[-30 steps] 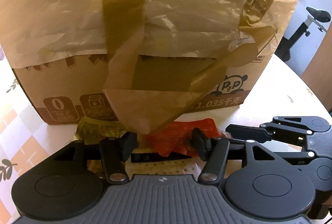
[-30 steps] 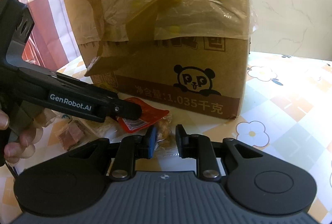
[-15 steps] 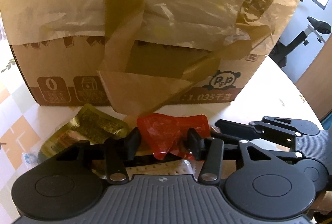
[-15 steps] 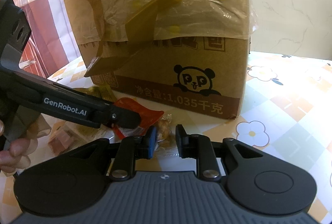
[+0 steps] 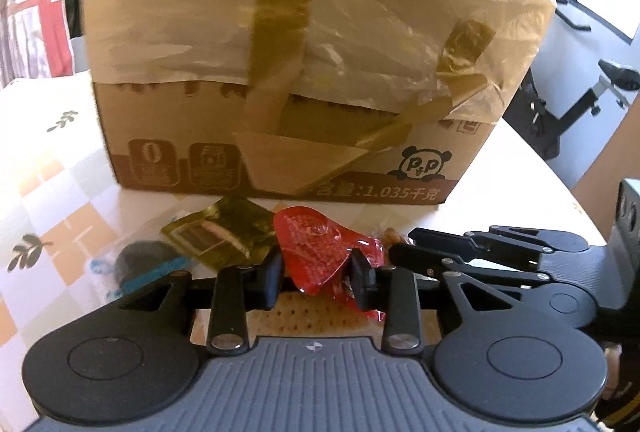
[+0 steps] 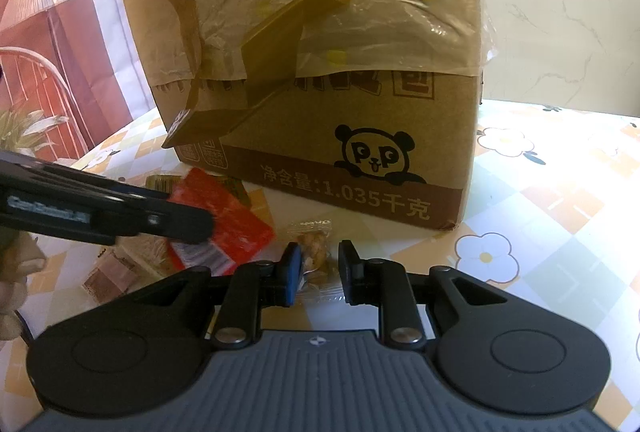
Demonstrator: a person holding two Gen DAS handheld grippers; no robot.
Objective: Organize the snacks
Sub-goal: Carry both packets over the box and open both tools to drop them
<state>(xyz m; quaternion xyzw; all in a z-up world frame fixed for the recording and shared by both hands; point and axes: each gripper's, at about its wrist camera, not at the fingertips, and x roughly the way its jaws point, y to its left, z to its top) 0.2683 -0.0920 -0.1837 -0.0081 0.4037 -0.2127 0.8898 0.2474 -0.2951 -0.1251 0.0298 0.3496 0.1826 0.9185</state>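
A red snack packet (image 5: 316, 252) is crumpled between the pads of my left gripper (image 5: 316, 268), whose jaws are closing on it. In the right wrist view the red packet (image 6: 236, 228) hangs tilted above the table from the left gripper's fingers (image 6: 188, 228). My right gripper (image 6: 318, 264) stands shut on a small clear packet of nuts (image 6: 316, 248), low over the table in front of the box. Its fingertips (image 5: 400, 252) reach in from the right in the left wrist view. A tall cardboard box (image 6: 320, 72) with a plastic bag liner taped over its rim stands just behind.
A green-gold packet (image 5: 224, 232) and a dark round snack in a clear wrapper (image 5: 140, 260) lie left of the red one. A brown packet (image 6: 108, 272) lies at the left. The patterned table (image 6: 560, 192) runs on to the right. An exercise bike (image 5: 580, 104) stands beyond the table.
My left gripper's jaws narrowed onto the red packet, drew back from the box and lifted the packet, which crumpled. The right gripper and nut packet kept still.
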